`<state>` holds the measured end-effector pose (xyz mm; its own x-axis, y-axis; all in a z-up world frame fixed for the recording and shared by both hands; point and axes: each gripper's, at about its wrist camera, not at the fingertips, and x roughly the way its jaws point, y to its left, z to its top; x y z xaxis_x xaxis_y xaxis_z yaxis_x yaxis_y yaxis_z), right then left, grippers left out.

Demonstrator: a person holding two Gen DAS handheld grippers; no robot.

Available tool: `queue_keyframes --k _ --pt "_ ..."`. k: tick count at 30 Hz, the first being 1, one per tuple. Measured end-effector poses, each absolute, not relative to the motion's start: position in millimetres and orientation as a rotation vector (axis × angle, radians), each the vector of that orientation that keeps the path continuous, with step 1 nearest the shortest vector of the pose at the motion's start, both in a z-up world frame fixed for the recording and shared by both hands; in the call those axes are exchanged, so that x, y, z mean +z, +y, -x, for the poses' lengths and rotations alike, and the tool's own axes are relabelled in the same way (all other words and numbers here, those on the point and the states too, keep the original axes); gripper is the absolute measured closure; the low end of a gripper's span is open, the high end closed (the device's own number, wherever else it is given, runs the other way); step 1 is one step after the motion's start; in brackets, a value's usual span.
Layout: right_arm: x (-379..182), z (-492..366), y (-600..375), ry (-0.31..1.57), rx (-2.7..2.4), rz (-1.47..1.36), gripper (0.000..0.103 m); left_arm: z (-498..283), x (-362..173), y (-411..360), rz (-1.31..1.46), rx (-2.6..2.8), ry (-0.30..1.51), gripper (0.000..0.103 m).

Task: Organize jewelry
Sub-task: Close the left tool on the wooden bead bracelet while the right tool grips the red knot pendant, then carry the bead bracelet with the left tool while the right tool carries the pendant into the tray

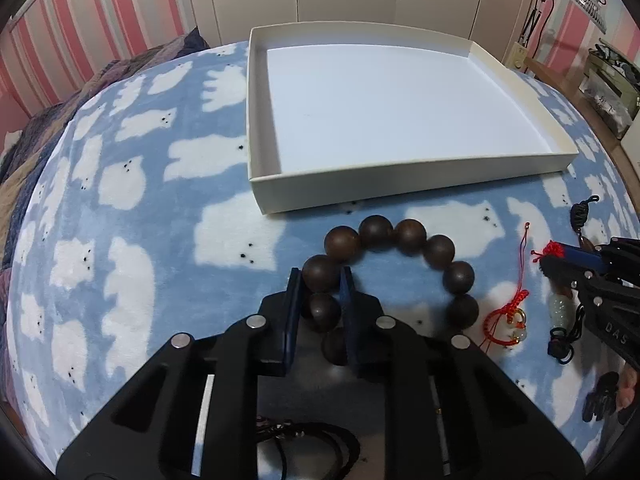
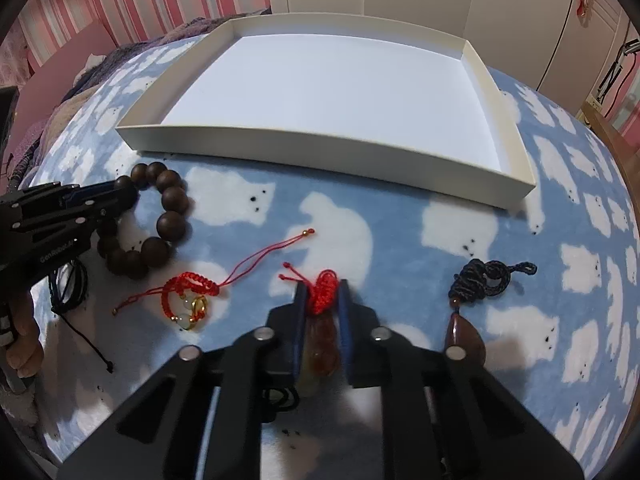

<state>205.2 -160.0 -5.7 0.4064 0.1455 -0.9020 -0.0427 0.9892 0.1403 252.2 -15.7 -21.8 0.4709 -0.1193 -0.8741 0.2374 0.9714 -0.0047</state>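
Observation:
A bracelet of large dark wooden beads [image 1: 436,250] lies on the blue bear-print blanket in front of the shallow white box [image 1: 400,178]. My left gripper [image 1: 320,284] is shut on it, its pads pressing a bead on the bracelet's left side; in the right wrist view that gripper [image 2: 126,196] comes in from the left over the bracelet [image 2: 172,222]. My right gripper [image 2: 322,292] is shut on an amber pendant with a red knotted cord [image 2: 322,294], low over the blanket. The white box [image 2: 320,148] holds nothing.
A red cord bracelet with gold and pale beads [image 2: 188,300] lies between the grippers. A dark-cord pendant with a brown teardrop stone [image 2: 464,336] lies right of the right gripper. Black cords [image 2: 68,284] sit under the left gripper. A hand [image 2: 24,340] holds that gripper.

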Motion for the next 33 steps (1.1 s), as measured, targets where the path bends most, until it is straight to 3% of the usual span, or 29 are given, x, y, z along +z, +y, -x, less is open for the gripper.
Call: queue_keyframes --k 8,26,33 --pt "3.7 -209.0 -170.4 1.106 0.112 -0.096 0.095 -248.9 -11.6 -12.3 -0.093 -0.216 1.046 0.086" --pt "58.4 -215.6 -193.4 0.952 0.109 -0.169 0.095 -210.5 76.7 -24.1 -0.152 -0.270 0.828 0.086" --pt "78.5 -252.9 -201.7 0.921 0.082 -0.168 0.095 -240.7 111.4 -22.4 -0.135 -0.305 0.806 0.086"
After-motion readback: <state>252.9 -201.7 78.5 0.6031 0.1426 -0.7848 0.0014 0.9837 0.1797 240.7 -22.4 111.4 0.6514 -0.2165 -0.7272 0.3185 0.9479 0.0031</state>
